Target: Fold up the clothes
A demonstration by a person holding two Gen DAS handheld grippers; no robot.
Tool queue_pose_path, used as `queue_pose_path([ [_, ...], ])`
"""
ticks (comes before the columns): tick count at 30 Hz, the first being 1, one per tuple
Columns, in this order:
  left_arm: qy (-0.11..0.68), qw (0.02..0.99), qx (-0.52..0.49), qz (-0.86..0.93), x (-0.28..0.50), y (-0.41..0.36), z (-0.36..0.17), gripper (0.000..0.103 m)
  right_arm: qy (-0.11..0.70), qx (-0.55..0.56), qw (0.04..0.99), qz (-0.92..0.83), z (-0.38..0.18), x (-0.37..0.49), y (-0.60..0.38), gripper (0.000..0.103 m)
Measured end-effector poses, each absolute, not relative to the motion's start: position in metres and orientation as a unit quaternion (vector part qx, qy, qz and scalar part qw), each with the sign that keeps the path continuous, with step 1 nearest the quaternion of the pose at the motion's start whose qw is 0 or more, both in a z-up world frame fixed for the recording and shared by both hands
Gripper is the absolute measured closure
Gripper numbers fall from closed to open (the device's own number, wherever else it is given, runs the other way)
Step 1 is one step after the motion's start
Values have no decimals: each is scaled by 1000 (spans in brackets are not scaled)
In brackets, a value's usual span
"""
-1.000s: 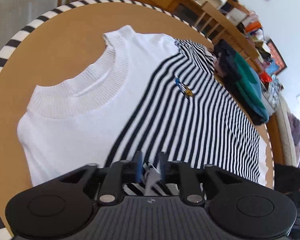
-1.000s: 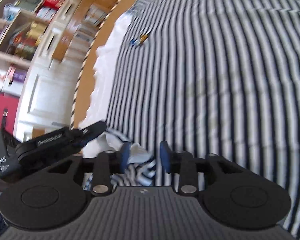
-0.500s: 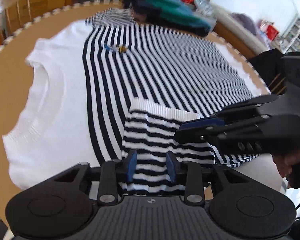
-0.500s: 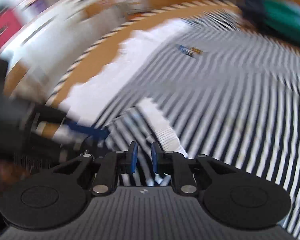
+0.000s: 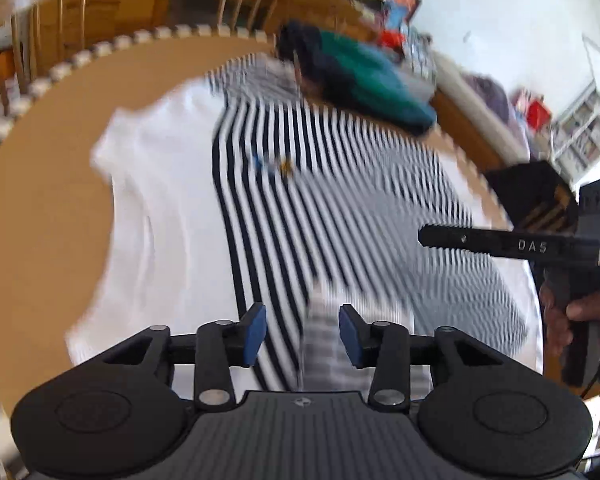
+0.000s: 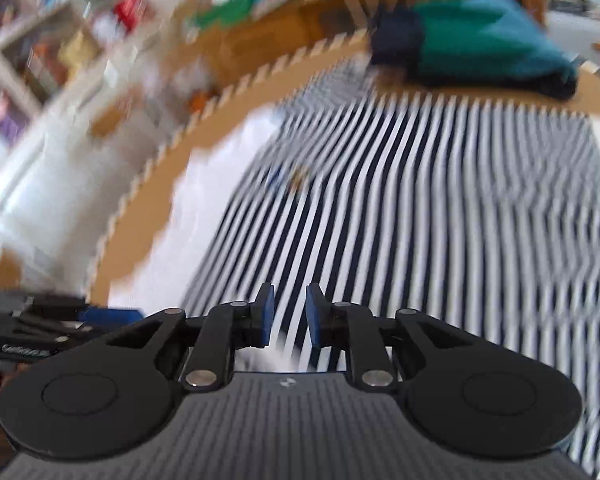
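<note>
Our left gripper (image 5: 300, 334) has just spread, clear above the folded sleeve (image 5: 320, 344) of the striped sweater (image 5: 340, 208); our right gripper (image 6: 287, 316), slightly parted, has just been opening and pinches nothing.

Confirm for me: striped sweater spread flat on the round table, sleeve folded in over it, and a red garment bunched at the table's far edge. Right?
Not quite. The bunched garment at the far edge of the round table is teal green and dark, not red; both wrist views show it. The rest stands: the striped sweater lies spread out, with the sleeve folded in over it.
</note>
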State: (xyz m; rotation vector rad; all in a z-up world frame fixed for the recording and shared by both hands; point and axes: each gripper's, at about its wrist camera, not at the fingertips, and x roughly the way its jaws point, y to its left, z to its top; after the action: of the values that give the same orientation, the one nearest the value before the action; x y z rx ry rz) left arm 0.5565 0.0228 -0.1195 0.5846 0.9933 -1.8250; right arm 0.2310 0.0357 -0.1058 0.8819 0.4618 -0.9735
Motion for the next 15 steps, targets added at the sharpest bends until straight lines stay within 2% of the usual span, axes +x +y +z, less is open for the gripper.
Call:
queue_pose_path([
  [5, 330, 526, 221, -752, 561, -97, -90, 46, 142, 410, 757, -488, -87, 224, -75, 83],
  [7, 337, 535, 223, -742, 561, -149, -95, 45, 125, 433, 740, -499, -97, 221, -121, 83],
  [10, 369, 545, 221, -720, 562, -219, -110, 47, 76, 527, 678, -506, -133, 215, -178, 84],
  [15, 391, 543, 230, -707, 555, -309, -131, 50, 37, 595, 610, -522, -187, 230, -221, 84],
])
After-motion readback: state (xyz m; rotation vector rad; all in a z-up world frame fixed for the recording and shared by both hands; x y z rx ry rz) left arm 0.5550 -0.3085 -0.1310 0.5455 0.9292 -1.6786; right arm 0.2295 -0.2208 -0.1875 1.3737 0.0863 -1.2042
